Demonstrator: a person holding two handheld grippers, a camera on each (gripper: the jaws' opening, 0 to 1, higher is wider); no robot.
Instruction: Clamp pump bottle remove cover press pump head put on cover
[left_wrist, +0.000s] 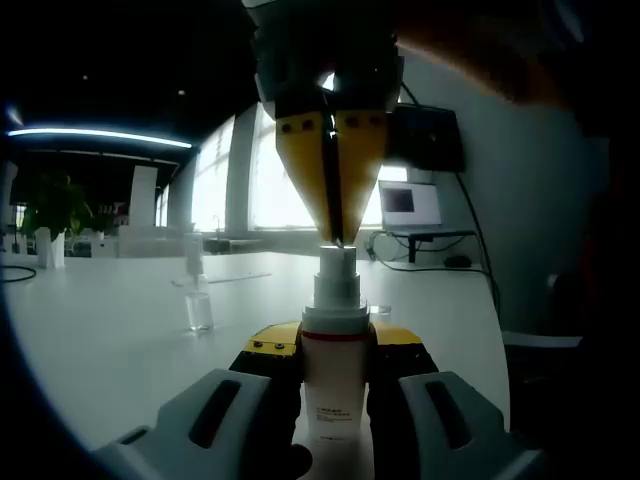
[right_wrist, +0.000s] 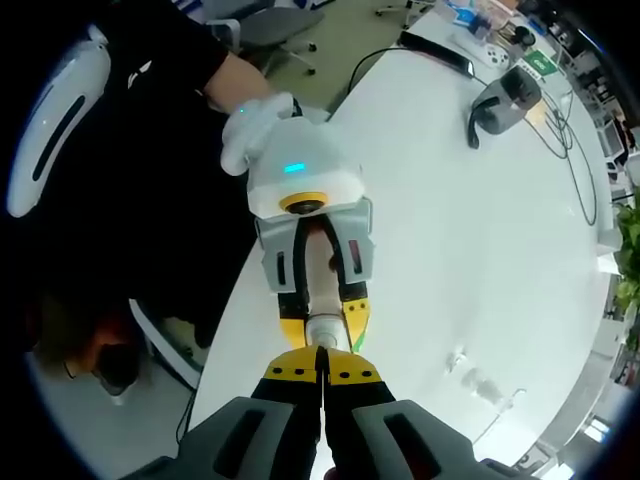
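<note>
In the lower centre we pinch the upright white plastic pump bottle (left_wrist: 333, 385) with the left gripper (left_wrist: 335, 400), while the right gripper (left_wrist: 333, 235), pressed together, stands directly above its pump head (left_wrist: 337, 272).

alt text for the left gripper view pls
The left gripper clamps a white pump bottle upright over a white table, while the right gripper, jaws closed, points down onto the pump head. A clear cover stands behind.

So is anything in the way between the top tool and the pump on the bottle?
No, nothing visible. The right tool, shut, comes straight down onto the pump head, while the left tool clamps the pump bottle.
</note>
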